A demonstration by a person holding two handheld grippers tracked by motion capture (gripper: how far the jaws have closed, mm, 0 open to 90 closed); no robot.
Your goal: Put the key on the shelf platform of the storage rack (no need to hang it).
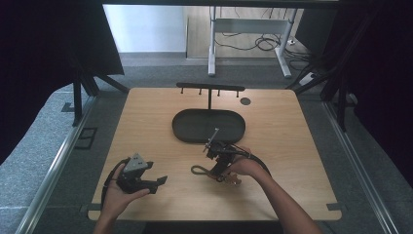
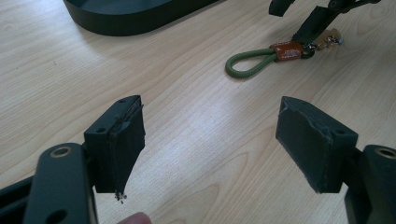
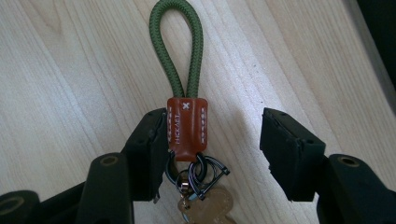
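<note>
Green-corded keychain (image 3: 186, 100) between open right claw (image 3: 212, 149) jaws, against one.

A light wooden surface (image 1: 146, 126) stands on grey carpet (image 1: 44, 136); metal rails (image 1: 58, 161) run along both sides; dark curtains (image 1: 34, 58) hang left and right; beyond, a white desk frame (image 1: 212, 48) stands on pale flooring with black cables (image 1: 253, 43) beneath it; a white wall panel (image 1: 143, 29) is brightly lit
</note>
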